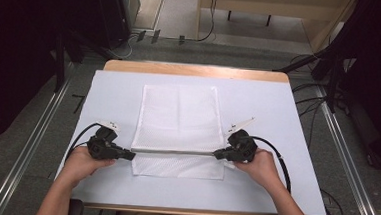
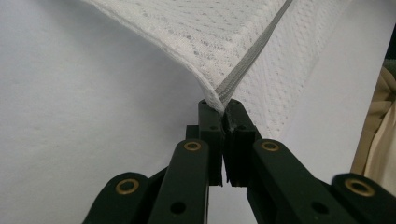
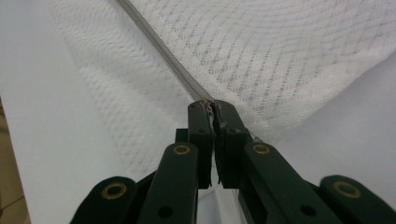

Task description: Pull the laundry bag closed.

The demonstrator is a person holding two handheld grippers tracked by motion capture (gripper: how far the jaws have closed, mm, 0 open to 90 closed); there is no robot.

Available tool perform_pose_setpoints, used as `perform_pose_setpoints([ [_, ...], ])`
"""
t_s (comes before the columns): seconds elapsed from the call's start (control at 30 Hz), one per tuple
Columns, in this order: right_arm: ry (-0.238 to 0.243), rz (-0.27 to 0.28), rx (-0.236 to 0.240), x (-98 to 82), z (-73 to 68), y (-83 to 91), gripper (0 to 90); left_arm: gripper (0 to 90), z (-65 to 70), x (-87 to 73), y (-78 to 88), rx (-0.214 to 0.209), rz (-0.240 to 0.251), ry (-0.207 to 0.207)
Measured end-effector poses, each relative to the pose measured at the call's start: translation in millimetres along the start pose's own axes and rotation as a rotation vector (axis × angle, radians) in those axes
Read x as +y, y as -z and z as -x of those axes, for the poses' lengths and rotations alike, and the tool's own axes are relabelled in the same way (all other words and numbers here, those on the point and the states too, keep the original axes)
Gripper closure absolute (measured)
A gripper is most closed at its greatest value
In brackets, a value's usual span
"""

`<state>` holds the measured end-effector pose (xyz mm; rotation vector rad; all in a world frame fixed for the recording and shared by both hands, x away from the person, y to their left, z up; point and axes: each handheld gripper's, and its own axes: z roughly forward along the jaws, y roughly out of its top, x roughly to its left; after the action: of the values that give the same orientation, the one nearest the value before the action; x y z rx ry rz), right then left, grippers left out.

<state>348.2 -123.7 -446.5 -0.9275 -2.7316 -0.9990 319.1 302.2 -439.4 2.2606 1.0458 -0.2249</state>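
Note:
A white mesh cloth (image 1: 177, 119) lies flat in the middle of the table, its near part lifted along a grey hem. My left gripper (image 1: 131, 155) is shut on the cloth's near-left corner (image 2: 215, 99), jaws pinching the hem end. My right gripper (image 1: 217, 153) is shut on the near-right corner (image 3: 208, 101) in the same way. The grey hem (image 1: 175, 152) stretches taut between the two grippers, a little above a strip of cloth (image 1: 177, 166) that lies on the table beneath it. A hand holds each gripper from the near side.
The pale blue table top (image 1: 114, 90) has bare room left and right of the cloth. Its wooden far edge (image 1: 195, 71) shows behind. Dark equipment and cables stand on the floor beyond and to both sides.

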Motion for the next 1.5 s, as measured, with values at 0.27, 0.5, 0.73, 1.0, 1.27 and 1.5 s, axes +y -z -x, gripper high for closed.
perform_pose_setpoints([
  [0.27,0.027,0.006,-0.008,0.8,-1.6,-4.4,86.4,79.2,-1.2,0.8,-1.3,-0.001,0.014,0.031],
  [0.5,0.029,0.064,0.006,2.3,-1.9,-0.3,76.3,67.0,0.4,2.8,1.9,0.016,0.045,0.028],
  [0.73,0.013,0.094,-0.009,1.8,1.7,1.5,68.0,52.9,2.6,4.2,5.5,0.031,0.099,0.032],
  [1.0,-0.003,0.141,-0.046,0.2,7.1,7.5,58.3,42.7,-0.5,3.0,14.1,0.095,0.199,0.031],
  [1.27,-0.071,0.187,-0.127,-0.8,17.9,23.5,45.2,37.0,-5.3,0.4,22.3,0.153,0.270,0.047],
  [1.5,-0.068,0.203,-0.234,-9.3,32.1,36.5,44.5,36.6,-12.9,-2.8,29.1,0.185,0.315,0.090],
])
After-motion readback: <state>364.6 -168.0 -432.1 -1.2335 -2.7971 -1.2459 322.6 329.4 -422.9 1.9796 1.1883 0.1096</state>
